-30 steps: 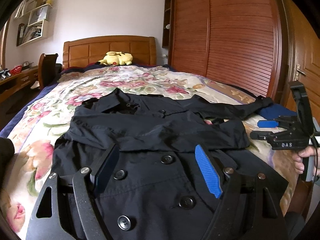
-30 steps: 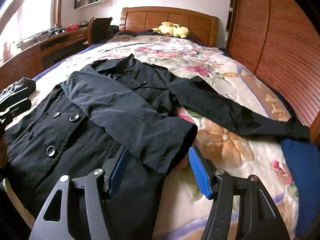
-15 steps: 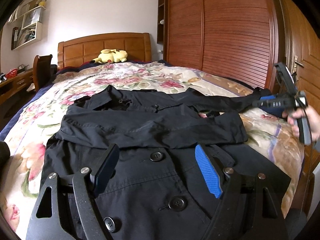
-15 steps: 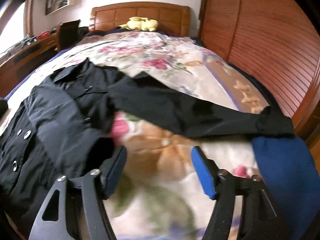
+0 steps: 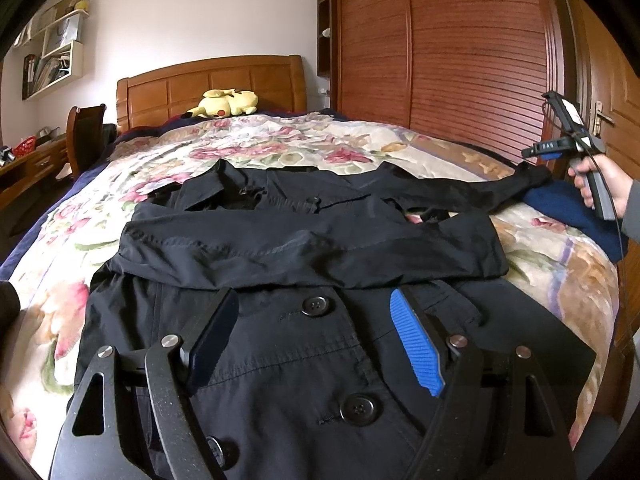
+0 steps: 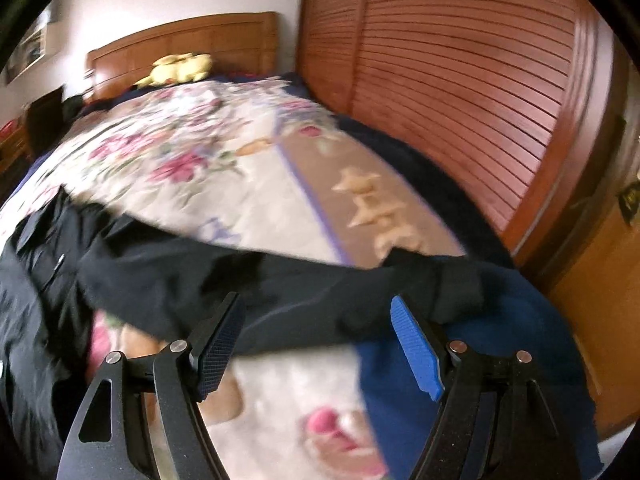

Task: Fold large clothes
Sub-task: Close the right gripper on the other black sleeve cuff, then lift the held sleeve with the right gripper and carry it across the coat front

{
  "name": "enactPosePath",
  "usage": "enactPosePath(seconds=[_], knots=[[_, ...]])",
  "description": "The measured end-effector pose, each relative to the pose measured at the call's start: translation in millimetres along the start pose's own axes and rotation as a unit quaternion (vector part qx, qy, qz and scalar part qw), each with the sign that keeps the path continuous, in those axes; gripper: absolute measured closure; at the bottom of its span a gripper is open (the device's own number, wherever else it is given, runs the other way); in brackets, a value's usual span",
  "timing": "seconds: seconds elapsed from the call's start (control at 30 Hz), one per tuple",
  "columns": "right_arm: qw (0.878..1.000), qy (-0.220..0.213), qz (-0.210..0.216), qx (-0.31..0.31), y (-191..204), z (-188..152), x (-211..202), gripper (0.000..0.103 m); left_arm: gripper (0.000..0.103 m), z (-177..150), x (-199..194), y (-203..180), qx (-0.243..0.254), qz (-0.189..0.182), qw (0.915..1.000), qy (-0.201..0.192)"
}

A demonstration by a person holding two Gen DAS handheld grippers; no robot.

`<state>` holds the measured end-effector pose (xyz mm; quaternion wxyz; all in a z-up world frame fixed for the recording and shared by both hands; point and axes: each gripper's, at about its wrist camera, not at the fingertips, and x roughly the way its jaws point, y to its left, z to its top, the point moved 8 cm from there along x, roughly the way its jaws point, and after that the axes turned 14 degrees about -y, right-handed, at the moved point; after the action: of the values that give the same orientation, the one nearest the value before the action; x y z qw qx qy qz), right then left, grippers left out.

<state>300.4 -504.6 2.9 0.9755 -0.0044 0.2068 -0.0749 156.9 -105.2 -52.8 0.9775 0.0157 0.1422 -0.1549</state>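
Note:
A black double-breasted coat point(image 5: 304, 344) lies front-up on the floral bedspread point(image 5: 280, 140). One sleeve point(image 5: 312, 248) is folded across the chest. The other sleeve point(image 5: 460, 188) stretches out to the right edge of the bed; it also shows, blurred, in the right wrist view point(image 6: 248, 280). My left gripper point(image 5: 316, 336) is open and empty above the coat's buttoned front. My right gripper point(image 6: 316, 336) is open and empty just above the outstretched sleeve near its cuff point(image 6: 440, 284). It shows in the left wrist view point(image 5: 560, 148), held in a hand.
A dark blue cloth point(image 6: 472, 360) lies under the cuff at the bed's right edge. A wooden slatted wardrobe point(image 5: 440, 48) stands close on the right. A yellow plush toy point(image 5: 224, 102) sits by the headboard point(image 5: 208, 80). A desk and chair point(image 5: 80, 132) stand on the left.
My right gripper has swung right, from the folded sleeve's cuff to the outstretched sleeve's end. My left gripper has shifted slightly forward over the coat front. Both stayed open.

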Motion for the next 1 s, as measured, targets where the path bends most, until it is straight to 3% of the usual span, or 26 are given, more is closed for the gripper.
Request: enactPosePath(seconds=[0.2, 0.57, 0.6, 0.67, 0.77, 0.8, 1.0], knots=[[0.999, 0.008, -0.045, 0.018, -21, 4, 20, 0.026, 0.024, -2, 2, -1, 0.003, -0.001, 1.0000, 0.005], [0.993, 0.074, -0.092, 0.018, -34, -27, 68, 0.027, 0.024, -2, 4, -1, 0.002, -0.003, 1.0000, 0.007], [0.993, 0.074, -0.093, 0.017, -34, -27, 69, 0.029, 0.024, -2, 4, -1, 0.002, -0.003, 1.0000, 0.007], [0.993, 0.070, -0.093, 0.006, -30, -25, 71, 0.060, 0.024, -2, 3, -1, 0.002, -0.003, 1.0000, 0.007], [0.993, 0.066, -0.096, -0.013, -22, -22, 68, 0.089, 0.024, -2, 3, -2, 0.001, -0.006, 1.0000, 0.006], [0.994, 0.063, -0.093, -0.018, -17, -20, 64, 0.094, 0.024, -1, 3, -2, 0.001, -0.006, 1.0000, 0.006], [0.997, 0.000, -0.059, -0.058, 31, 10, 22, 0.096, 0.024, 1, -5, -2, 0.000, -0.006, 1.0000, -0.001]])
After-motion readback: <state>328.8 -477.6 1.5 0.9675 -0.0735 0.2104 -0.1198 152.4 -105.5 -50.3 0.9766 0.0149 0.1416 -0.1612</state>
